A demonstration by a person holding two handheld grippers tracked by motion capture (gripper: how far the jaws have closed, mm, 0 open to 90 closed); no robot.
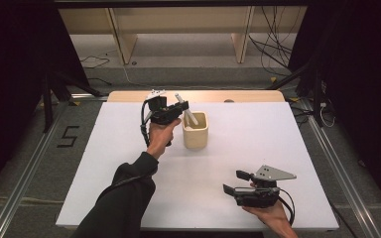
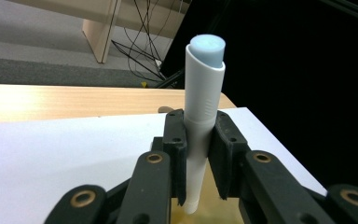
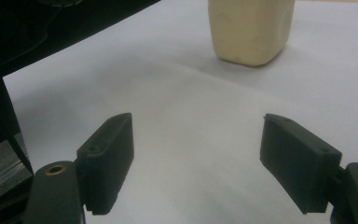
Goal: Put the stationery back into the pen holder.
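Dark curtains and a grey floor with loose cables surround a wooden table (image 1: 129, 95) covered by a white sheet (image 1: 248, 144). On the sheet, toward the far middle, stands a cream-coloured cup (image 1: 195, 130), square-sided with rounded corners and open at the top. The person's left forearm, in a dark sleeve (image 1: 124, 198), reaches up to the left gripper (image 1: 181, 110), which hangs just beside the cup's left rim. Its jaws are clamped on a white marker (image 2: 203, 116) with a pale blue cap end; the marker stands tilted, its lower end over the cup's opening. Well apart, near the front right edge, the right gripper (image 1: 237, 182) rests low above the sheet, jaws wide apart with nothing between them.
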